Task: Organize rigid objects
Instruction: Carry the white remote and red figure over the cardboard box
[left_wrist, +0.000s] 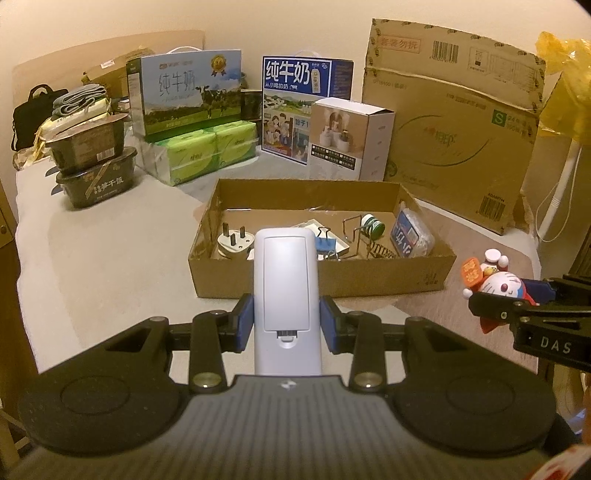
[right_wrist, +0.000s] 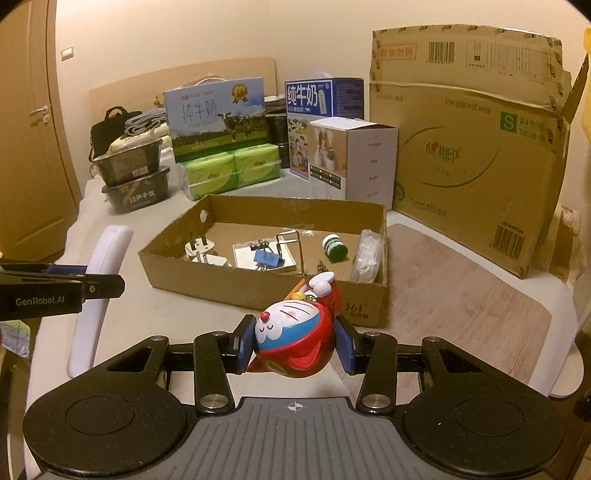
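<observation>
The left tool (left_wrist: 286, 317) is clamped on a white remote (left_wrist: 284, 291), its blue pads pressing the remote's two long sides, battery cover facing up; the remote's far end overlaps the near wall of a shallow cardboard tray (left_wrist: 388, 282) just ahead. In the tray, from left to right ahead of this tool, lie a white plug (left_wrist: 231, 245), a blue binder clip (left_wrist: 325, 245), a wire stand (left_wrist: 356, 236), a green-capped bottle (left_wrist: 371, 225) and a clear plastic case (left_wrist: 413, 232). To the right, the right tool (right_wrist: 294, 345) is clamped on a red cat figurine (right_wrist: 291, 332), held just short of the tray's near right corner. Behind the tray stand milk cartons (left_wrist: 192, 92) and a big cardboard box (left_wrist: 454, 122).
</observation>
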